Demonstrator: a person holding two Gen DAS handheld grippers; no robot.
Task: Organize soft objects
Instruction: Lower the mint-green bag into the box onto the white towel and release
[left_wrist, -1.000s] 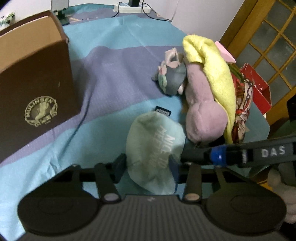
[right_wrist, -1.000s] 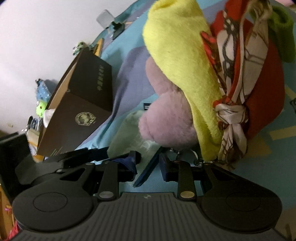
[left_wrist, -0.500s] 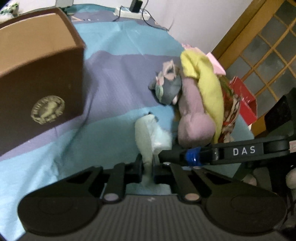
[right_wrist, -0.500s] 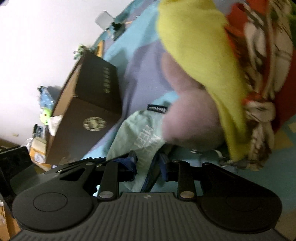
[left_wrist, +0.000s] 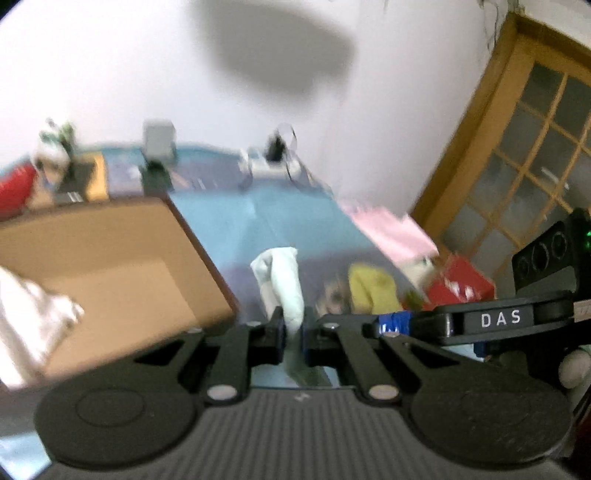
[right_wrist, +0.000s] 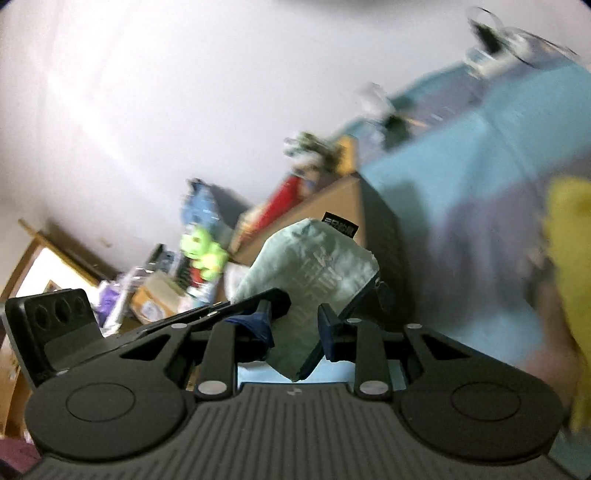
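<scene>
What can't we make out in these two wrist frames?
- Left wrist: pile beyond the yellow towel smeared by motion blur; items unidentifiable.
- Left wrist: white cloth in the cardboard box cut by the frame edge.
- Right wrist: print on the mint pouch blurred, partly behind the right claw.
- Right wrist: shelf clutter too blurred.

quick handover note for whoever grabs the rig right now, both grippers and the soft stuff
Left hand-held gripper: shut on the pale green fabric pouch, pinching one edge.
Right hand-held gripper: shut on the same pouch, at its other end.
The pouch hangs between the two grippers, lifted off the striped blue cloth.
Brown cardboard box: open, to the left in the left wrist view, with something white already inside.
Left on the cloth: yellow towel, with more soft items blurred around it.
Done: pouch picked up. Left: likely set it in the box, then the rest of the pile.
</scene>
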